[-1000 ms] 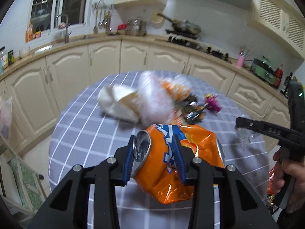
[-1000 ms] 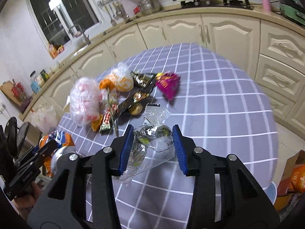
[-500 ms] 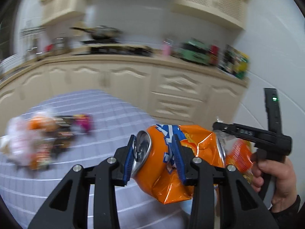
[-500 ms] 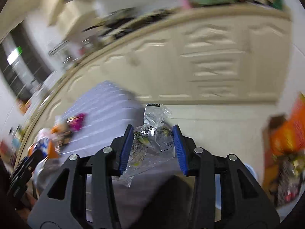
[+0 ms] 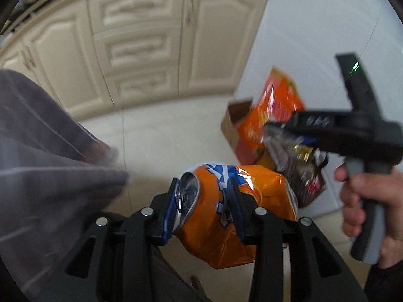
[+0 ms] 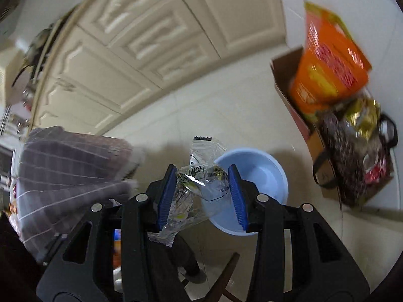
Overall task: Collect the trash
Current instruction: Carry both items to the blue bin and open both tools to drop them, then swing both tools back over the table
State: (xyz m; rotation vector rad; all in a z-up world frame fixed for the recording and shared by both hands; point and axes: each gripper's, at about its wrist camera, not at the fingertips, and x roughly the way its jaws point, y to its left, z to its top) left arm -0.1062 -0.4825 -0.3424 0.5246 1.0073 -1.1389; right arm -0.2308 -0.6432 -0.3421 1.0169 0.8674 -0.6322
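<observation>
My left gripper (image 5: 205, 209) is shut on a crushed orange soda can (image 5: 234, 214) and holds it above the floor, beside the table edge. My right gripper (image 6: 200, 196) is shut on a clear plastic wrapper (image 6: 199, 176) and holds it over a light blue bin (image 6: 262, 188) on the floor. In the left wrist view the right gripper (image 5: 327, 130) shows at the right, held by a hand, above a cardboard box of trash (image 5: 241, 130).
The cardboard box (image 6: 320, 136) stands by the white wall, stuffed with an orange bag (image 6: 327, 65) and dark wrappers. The grey checked tablecloth (image 6: 65, 166) hangs at the left. Cream cabinets (image 5: 141, 40) line the back. A dark chair part (image 6: 224, 276) is below.
Both grippers swung right and downward, away from the table with its trash pile, toward the floor. The blue bin and the box have come into view. Both grips are unchanged.
</observation>
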